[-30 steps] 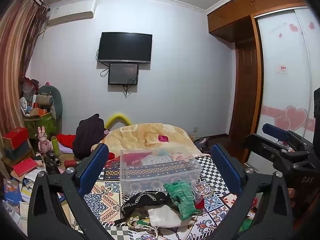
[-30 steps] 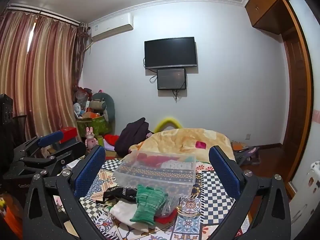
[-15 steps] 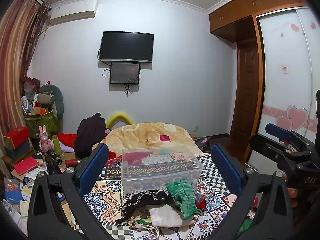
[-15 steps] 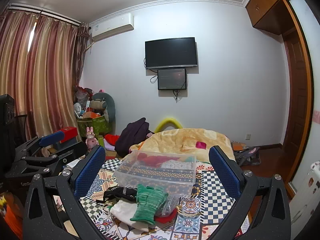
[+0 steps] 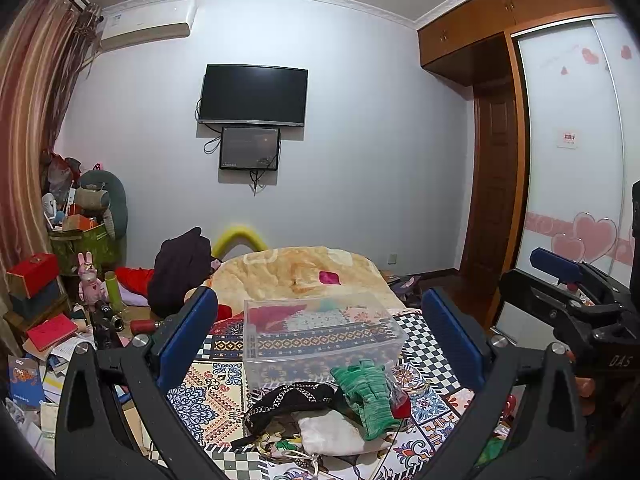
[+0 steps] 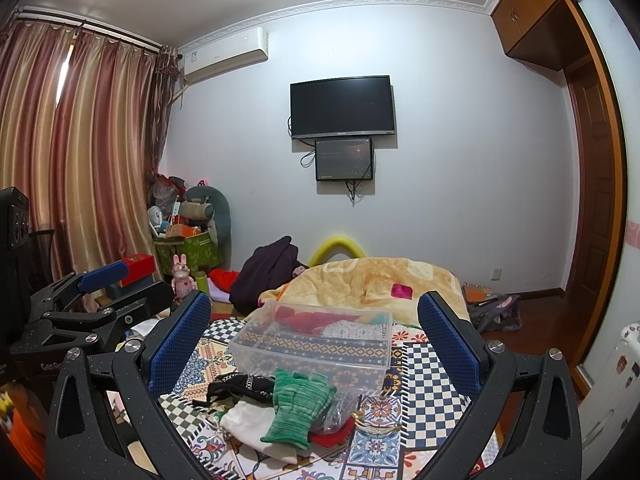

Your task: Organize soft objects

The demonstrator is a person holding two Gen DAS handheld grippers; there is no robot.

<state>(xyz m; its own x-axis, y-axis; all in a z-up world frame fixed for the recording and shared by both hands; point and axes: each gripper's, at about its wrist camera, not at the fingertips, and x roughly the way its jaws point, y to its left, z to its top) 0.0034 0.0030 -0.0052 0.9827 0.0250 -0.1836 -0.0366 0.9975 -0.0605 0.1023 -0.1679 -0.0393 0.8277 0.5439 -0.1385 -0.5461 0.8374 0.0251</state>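
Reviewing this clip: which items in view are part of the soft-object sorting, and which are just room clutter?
Job: green gloves, white cloth, black chain-trimmed garment, clear plastic bin; both grippers, left and right, jaws open.

Clutter: wall TV, pink rabbit toy, dark jacket, yellow blanket.

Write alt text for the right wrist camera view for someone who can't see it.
The open right gripper hovers over a patterned cloth holding a pile of soft items, green gloves on top, before a clear plastic bin. The left gripper shows at left, in a cluttered bedroom.
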